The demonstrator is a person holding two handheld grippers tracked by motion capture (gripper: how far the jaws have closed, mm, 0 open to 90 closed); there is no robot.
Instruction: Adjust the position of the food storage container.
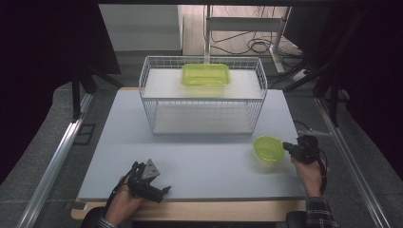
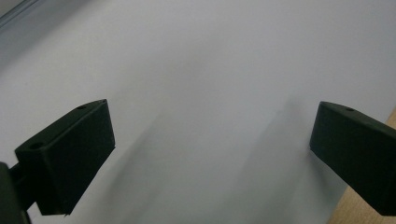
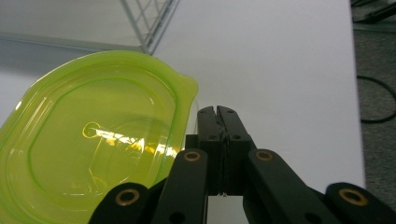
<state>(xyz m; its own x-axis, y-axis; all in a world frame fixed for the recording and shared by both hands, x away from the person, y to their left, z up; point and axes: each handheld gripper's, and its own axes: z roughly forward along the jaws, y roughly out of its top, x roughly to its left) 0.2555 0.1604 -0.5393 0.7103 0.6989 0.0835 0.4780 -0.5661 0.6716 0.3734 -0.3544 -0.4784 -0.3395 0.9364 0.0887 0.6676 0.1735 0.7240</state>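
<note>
Two black fingers of the right gripper are pressed together with nothing between them, just beside the rim of the small green container, which sits on the counter near its right edge. The left gripper rests near the counter's front edge, its fingers spread wide apart over bare surface. Beyond, a white wire basket holds a larger green container on its upper shelf.
</note>
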